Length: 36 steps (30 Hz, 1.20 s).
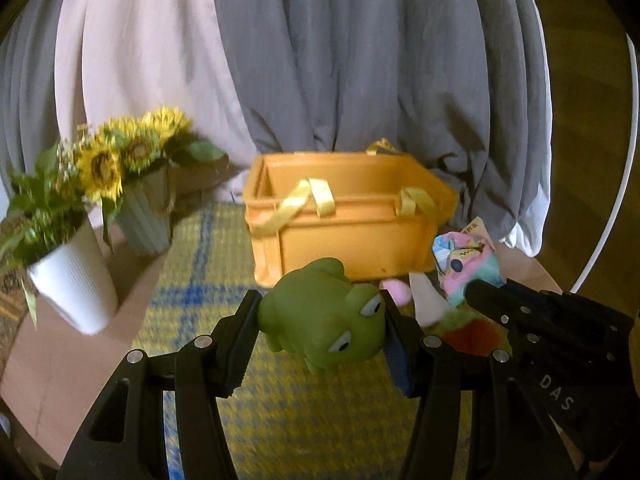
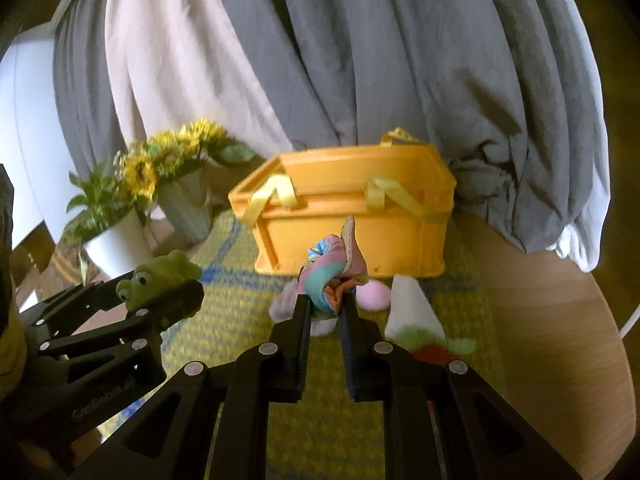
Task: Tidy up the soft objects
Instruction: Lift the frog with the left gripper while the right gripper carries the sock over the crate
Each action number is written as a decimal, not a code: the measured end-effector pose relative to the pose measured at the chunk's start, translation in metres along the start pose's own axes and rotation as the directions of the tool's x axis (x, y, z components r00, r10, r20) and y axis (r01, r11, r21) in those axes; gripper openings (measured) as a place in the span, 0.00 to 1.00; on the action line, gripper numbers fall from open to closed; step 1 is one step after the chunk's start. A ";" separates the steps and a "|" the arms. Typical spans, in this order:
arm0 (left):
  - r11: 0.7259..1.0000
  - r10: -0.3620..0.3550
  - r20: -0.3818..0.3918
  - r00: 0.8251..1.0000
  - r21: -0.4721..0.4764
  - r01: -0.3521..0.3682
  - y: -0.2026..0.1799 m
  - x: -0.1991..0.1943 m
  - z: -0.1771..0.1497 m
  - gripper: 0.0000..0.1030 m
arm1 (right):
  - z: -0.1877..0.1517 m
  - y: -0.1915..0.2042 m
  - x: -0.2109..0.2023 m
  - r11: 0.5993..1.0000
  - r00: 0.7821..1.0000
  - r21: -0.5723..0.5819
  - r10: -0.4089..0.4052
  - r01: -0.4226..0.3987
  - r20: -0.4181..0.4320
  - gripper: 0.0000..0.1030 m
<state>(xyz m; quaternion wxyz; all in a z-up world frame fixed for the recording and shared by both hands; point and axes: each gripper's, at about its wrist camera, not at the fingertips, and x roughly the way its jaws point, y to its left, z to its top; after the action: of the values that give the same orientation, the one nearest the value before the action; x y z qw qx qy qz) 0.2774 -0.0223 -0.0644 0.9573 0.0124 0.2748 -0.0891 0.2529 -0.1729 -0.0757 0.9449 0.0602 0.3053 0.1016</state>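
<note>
Centrally, the left gripper clamps a smooth, rounded green rubber frog toy between its ribbed black pads, the toy lifted above the woven yellow-and-blue checked mat. From the right wrist view the same frog shows at lower left, its bulging white eyes facing outward. The right gripper is drawn narrow on a crumpled pastel cloth toy of pink, teal and blue fabric, pinched at its lower end; the bundle stands up in front of the box wall.

Behind both toys sits a rigid orange plastic crate, rectangular and open-topped, with glossy yellow ribbon handles draped over its rim. Just before the crate, on the mat, lie a small rounded pink soft ball, a white cone-shaped plush piece with green and red fuzz at its base, and a pale lilac fuzzy item, partly hidden by the gripper.

Left of the crate stand a ribbed white pot of leafy greenery and a fluted grey-green vase of sunflowers. Grey and pale pink draped fabric fills the background. The mat lies on a light wooden tabletop.
</note>
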 end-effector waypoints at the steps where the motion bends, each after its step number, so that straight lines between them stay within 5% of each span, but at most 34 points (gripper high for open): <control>1: 1.000 -0.002 0.010 1.000 0.004 0.002 0.001 0.000 0.004 0.54 | 0.003 0.002 0.000 1.000 1.000 0.003 -0.003 0.003 0.010 0.15; 15: 0.999 -0.040 0.132 0.990 0.034 0.036 0.011 0.006 0.056 0.54 | 0.051 0.009 -0.008 0.998 0.984 0.028 -0.066 0.062 0.163 0.15; 36: 0.997 -0.054 0.206 0.977 0.057 0.044 0.011 0.046 0.119 0.54 | 0.110 -0.011 0.021 0.996 0.966 0.019 -0.088 0.086 0.245 0.15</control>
<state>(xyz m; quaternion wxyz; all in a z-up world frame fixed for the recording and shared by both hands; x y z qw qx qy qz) 0.3805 -0.0282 0.0121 0.9775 0.0213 0.1715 -0.1206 0.3356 -0.1848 -0.0007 0.9787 0.0626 0.1890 0.0505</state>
